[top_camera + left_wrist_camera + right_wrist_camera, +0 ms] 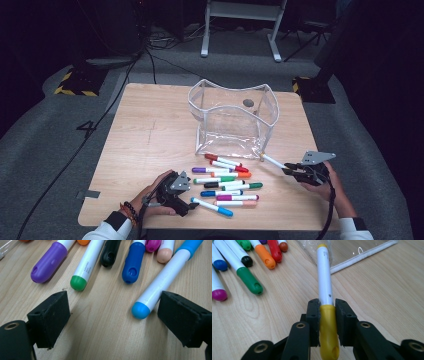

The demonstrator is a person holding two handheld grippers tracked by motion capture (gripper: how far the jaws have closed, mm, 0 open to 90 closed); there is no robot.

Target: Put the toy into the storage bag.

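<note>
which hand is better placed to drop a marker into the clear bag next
Right. Its tongs are already shut on the yellow-capped white marker, whose far end lies at the foot of the clear plastic pouch. The left tongs stand open and empty on the wooden table, beside the light-blue-capped marker.

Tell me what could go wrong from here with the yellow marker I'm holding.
The right tool grips the yellow-capped white marker by its cap, so the long barrel could pivot or the cap pull off. Its far tip sits at the clear plastic pouch base seam; pushing forward may snag or shove the floppy pouch.
</note>
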